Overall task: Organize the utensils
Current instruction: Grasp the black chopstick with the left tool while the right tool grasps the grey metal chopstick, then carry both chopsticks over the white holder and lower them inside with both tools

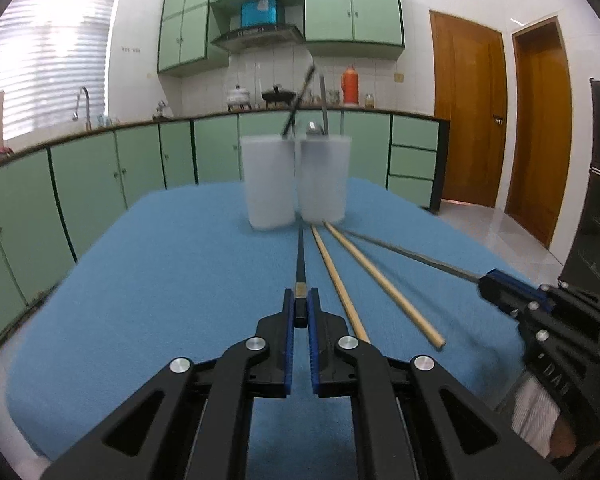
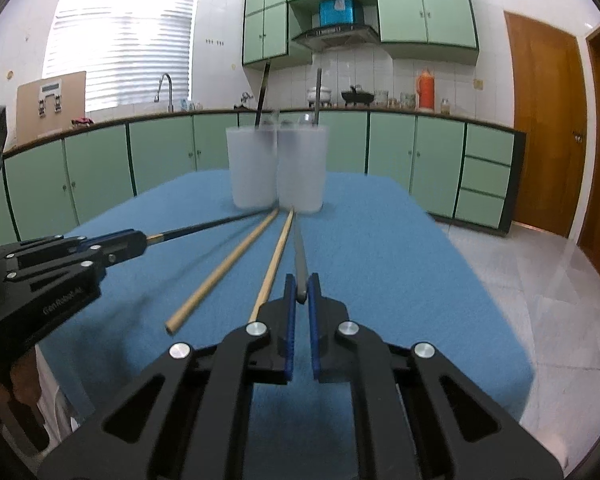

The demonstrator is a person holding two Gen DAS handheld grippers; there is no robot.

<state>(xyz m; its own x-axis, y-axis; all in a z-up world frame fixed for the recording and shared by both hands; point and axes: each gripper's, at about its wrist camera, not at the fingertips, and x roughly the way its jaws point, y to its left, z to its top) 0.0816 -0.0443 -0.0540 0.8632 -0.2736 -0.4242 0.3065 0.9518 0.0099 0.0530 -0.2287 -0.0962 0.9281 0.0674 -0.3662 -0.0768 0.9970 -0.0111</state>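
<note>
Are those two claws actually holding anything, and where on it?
Left gripper clamps a black chopstick at its near end; right gripper clamps a grey metal chopstick at its near end.

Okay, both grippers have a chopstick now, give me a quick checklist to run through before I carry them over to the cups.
1. Left gripper shut on the black chopstick: ok.
2. Right gripper shut on the grey chopstick: ok.
3. Both grips sit at the near ends, so the long free ends may droop or swing: not ok.
4. Two wooden chopsticks lie loose on the blue cloth, between the held ones: ok.
5. Left cup and right cup upright: ok.
6. Room left inside the cups: cannot tell.
</note>
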